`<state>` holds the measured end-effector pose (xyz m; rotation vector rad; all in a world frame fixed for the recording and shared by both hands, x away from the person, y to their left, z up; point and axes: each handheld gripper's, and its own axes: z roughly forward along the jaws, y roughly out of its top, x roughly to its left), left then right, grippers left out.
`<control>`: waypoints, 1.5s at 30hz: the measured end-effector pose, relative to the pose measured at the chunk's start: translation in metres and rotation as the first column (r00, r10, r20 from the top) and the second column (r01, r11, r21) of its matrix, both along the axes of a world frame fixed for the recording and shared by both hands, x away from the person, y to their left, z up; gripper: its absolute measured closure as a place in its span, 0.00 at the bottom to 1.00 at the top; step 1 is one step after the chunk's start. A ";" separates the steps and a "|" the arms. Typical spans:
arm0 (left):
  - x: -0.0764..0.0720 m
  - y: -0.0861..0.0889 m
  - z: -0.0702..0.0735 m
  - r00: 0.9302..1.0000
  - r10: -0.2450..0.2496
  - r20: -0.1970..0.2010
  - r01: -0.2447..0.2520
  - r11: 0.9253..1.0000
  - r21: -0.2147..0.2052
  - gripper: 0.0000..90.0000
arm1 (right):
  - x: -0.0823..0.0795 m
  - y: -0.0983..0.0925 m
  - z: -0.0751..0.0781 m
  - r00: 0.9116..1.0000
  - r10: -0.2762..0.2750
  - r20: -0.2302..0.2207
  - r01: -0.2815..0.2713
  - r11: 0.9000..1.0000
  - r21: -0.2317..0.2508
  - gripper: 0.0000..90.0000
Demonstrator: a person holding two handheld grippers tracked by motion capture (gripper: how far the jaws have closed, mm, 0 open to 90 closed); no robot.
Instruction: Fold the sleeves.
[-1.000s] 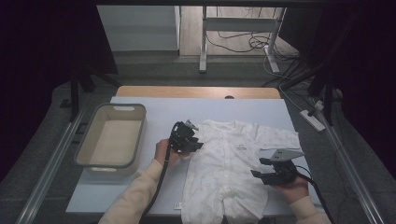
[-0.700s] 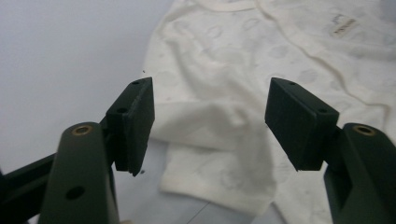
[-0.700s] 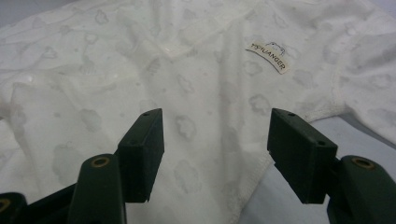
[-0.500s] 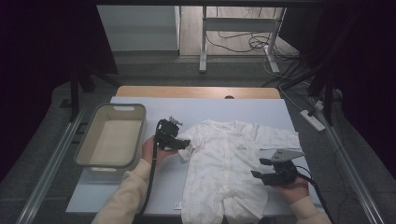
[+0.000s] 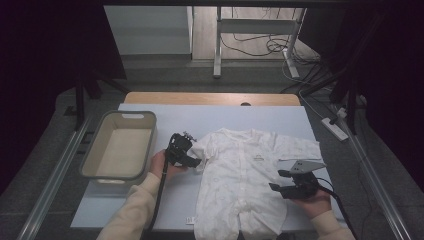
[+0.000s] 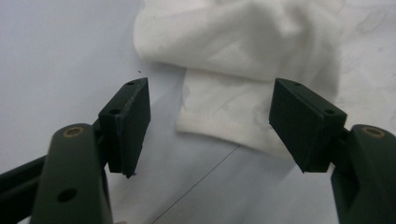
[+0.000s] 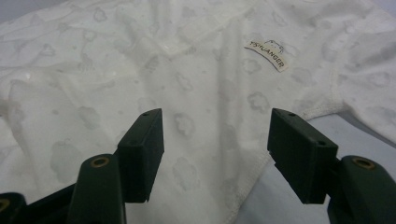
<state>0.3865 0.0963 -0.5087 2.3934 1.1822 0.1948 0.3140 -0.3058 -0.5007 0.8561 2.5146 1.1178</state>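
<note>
A white baby romper (image 5: 240, 180) with a faint cloud print lies flat on the pale table, neck toward the far side. My left gripper (image 5: 191, 161) sits just left of the romper's bunched left sleeve (image 5: 204, 149). Its jaws have just been opening and stand open. In the left gripper view the sleeve cuff (image 6: 219, 112) lies on the table ahead of the left gripper (image 6: 210, 126), untouched by the pads. My right gripper (image 5: 278, 183) rests at the romper's right side, open. Its view looks over the right gripper (image 7: 215, 154) onto the romper's chest (image 7: 187, 93) and a small label (image 7: 266, 55).
A beige plastic tub (image 5: 96, 150) stands on the table's left part, close beside the left hand. The table (image 5: 260, 117) has a wooden strip at its far edge. A small tag (image 5: 190, 220) lies near the front edge. Cables and a power strip (image 5: 334, 128) lie on the floor at right.
The left gripper has moved left off the sleeve and its jaws have widened, leaving the sleeve bunched on the table. The right gripper has kept still.
</note>
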 end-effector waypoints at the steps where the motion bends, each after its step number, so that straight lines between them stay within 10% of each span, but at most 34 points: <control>1: 0.000 0.000 -0.001 1.000 0.001 -0.001 -0.001 1.000 0.006 0.33 | 0.000 0.000 0.000 1.000 -0.001 0.000 0.001 1.000 0.000 0.40; 17: 0.001 0.000 -0.009 1.000 -0.015 -0.005 0.015 1.000 0.018 0.40 | 0.000 -0.001 0.000 1.000 -0.005 0.000 0.005 1.000 -0.005 0.40; 28: -0.001 0.002 -0.008 0.998 -0.055 -0.016 0.054 0.998 -0.045 0.86 | 0.000 -0.001 0.000 1.000 -0.011 0.001 0.011 1.000 -0.009 0.40; 34: -0.002 0.001 -0.006 0.998 -0.067 -0.008 0.067 0.997 -0.039 0.91 | 0.000 -0.002 0.001 1.000 -0.014 0.004 0.014 1.000 -0.010 0.40; 45: -0.009 0.018 0.031 0.996 -0.039 0.080 0.052 0.984 -0.173 0.91 | 0.000 -0.002 0.000 1.000 -0.014 0.005 0.014 1.000 -0.011 0.40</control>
